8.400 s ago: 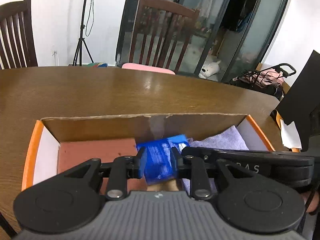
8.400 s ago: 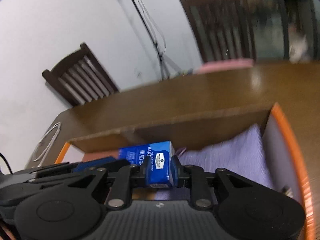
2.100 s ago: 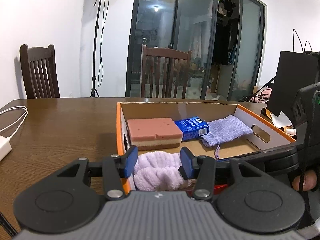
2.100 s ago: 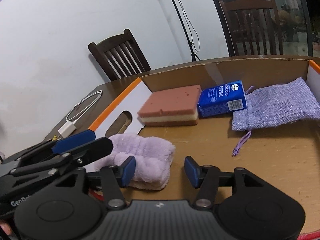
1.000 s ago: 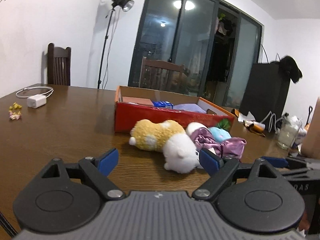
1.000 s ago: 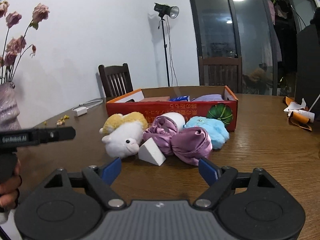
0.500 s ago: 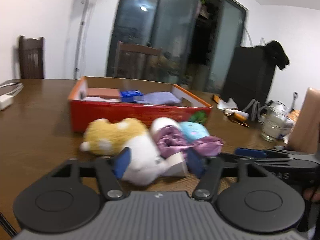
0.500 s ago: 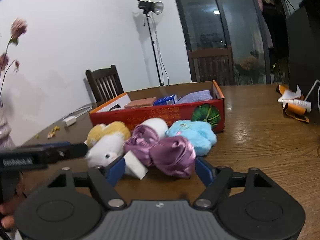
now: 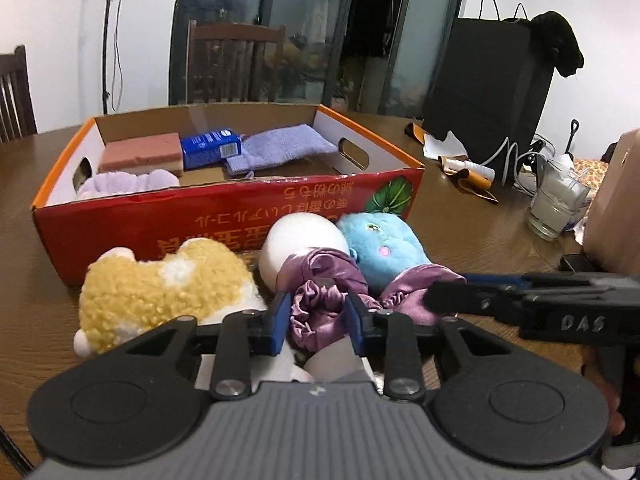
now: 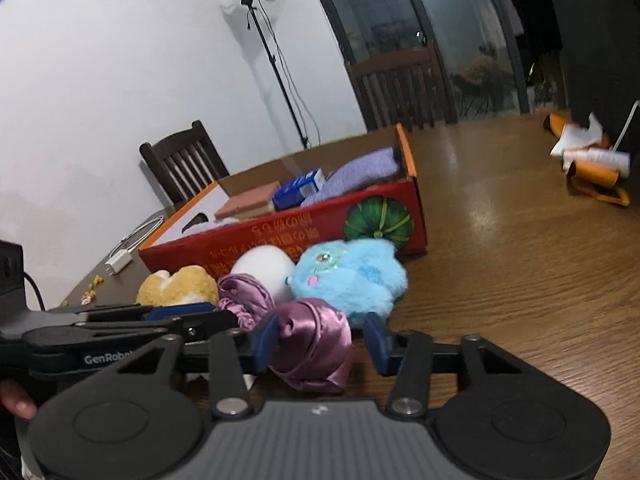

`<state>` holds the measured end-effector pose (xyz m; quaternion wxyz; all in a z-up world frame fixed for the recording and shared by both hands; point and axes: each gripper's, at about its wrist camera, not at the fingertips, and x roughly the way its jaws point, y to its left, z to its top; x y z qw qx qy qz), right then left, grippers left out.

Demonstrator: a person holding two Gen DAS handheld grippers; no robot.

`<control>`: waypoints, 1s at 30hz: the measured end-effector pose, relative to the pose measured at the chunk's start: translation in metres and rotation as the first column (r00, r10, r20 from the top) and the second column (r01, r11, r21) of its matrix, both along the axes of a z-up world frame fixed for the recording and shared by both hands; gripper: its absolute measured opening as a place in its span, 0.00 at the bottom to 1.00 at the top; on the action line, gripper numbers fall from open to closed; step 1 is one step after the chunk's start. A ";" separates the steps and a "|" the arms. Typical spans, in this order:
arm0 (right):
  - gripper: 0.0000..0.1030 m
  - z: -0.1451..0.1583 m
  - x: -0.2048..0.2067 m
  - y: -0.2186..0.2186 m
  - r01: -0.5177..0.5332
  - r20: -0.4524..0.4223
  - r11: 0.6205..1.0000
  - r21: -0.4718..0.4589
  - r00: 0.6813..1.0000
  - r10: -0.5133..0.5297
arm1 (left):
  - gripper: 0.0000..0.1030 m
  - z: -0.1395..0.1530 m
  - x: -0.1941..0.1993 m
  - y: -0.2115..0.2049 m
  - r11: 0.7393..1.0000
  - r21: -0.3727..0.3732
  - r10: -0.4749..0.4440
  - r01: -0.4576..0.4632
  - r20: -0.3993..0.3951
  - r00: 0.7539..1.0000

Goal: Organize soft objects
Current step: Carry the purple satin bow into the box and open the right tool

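A red cardboard box [image 9: 224, 216] [image 10: 320, 224] holds a pink sponge [image 9: 140, 156], a blue pack [image 9: 210, 152], a lilac pouch [image 9: 288, 148] and a lilac towel [image 9: 128, 182]. In front lie a yellow plush [image 9: 160, 284], a white ball [image 9: 300, 240], a blue plush [image 9: 380, 248] [image 10: 352, 276] and purple satin scrunchies. My left gripper [image 9: 318, 320] is closed on one scrunchie [image 9: 320, 304]. My right gripper [image 10: 320, 340] is open with its fingers on either side of the other scrunchie [image 10: 312, 344], apart from it on the right.
The wooden table [image 10: 520, 248] carries orange-and-white wrappers [image 10: 588, 160], a glass [image 9: 556, 204], a charger with cable [image 10: 124, 252] and a white wedge [image 9: 332, 364] under my left gripper. Chairs stand beyond the table. A black bag [image 9: 492, 92] stands at the right.
Both grippers moved forward to the pile of soft things. The left jaws narrowed onto a purple scrunchie. The right jaws narrowed around the other scrunchie.
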<state>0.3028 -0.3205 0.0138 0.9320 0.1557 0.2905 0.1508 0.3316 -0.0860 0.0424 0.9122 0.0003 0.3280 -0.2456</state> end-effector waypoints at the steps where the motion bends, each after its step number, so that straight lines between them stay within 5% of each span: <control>1: 0.32 -0.002 0.003 0.000 -0.020 -0.011 1.000 0.011 1.000 0.020 | 0.26 0.000 0.002 0.001 1.000 -0.008 0.001 -0.002 -0.011 1.000; 9: 0.17 -0.001 0.005 0.005 -0.067 -0.009 0.998 -0.004 0.998 0.067 | 0.07 0.007 -0.003 -0.004 1.000 -0.015 -0.013 0.013 -0.002 1.000; 21: 0.15 0.055 -0.003 0.016 -0.093 0.105 0.996 -0.017 0.990 0.094 | 0.05 0.071 -0.015 0.033 0.981 -0.165 -0.083 0.103 0.122 0.989; 30: 0.13 0.108 0.015 0.053 -0.132 0.220 0.987 -0.093 0.964 0.149 | 0.07 0.106 -0.018 0.071 0.976 -0.197 -0.042 0.090 0.238 0.970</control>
